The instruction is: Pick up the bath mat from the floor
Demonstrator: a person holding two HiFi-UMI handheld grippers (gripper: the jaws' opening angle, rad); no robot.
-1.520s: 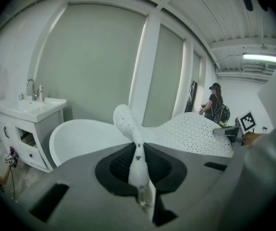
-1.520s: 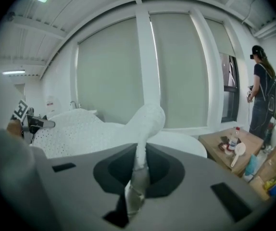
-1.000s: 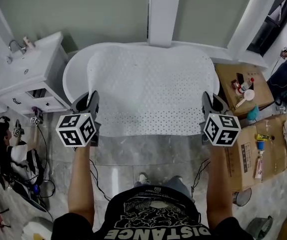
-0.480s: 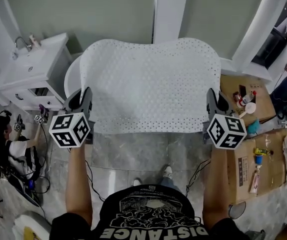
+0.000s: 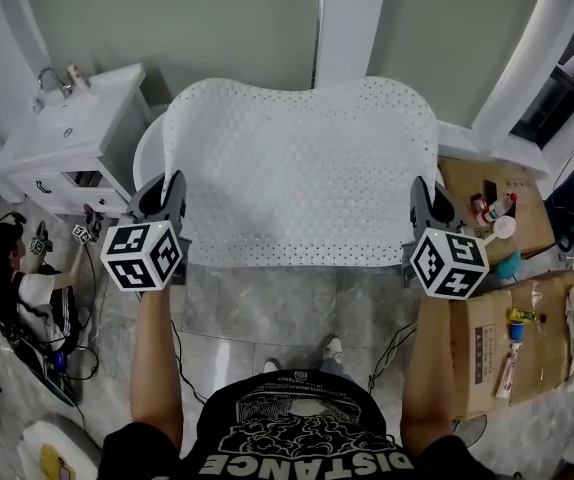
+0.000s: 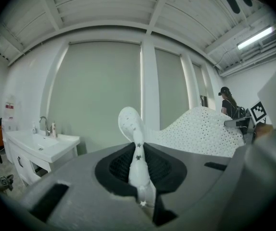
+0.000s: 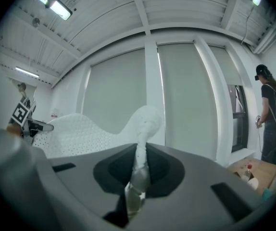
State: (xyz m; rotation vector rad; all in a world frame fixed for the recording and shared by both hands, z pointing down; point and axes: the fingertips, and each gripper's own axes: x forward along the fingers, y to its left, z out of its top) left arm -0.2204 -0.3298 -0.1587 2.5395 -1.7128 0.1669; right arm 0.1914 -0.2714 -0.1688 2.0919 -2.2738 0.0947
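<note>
The white perforated bath mat [image 5: 302, 173] is held up off the floor, spread wide between both grippers in the head view. My left gripper [image 5: 170, 203] is shut on the mat's left edge; its own view shows the mat's edge [image 6: 138, 158] pinched between the jaws, rising into a rounded flap. My right gripper [image 5: 422, 206] is shut on the mat's right edge, and that edge [image 7: 140, 165] stands squeezed between the jaws in the right gripper view. The mat hides most of the white bathtub [image 5: 147, 153] behind it.
A white vanity with sink and tap [image 5: 67, 133] stands at the left. Cardboard boxes [image 5: 487, 308] with bottles and small items lie at the right. A person [image 5: 22, 293] sits on the floor at the left; another person [image 7: 272, 117] stands at the right. My feet [image 5: 332, 348] are on the tiled floor.
The mat has been lifted higher, from draped over the tub to held up in front of it. Both grippers rose with it and stay shut on its edges.
</note>
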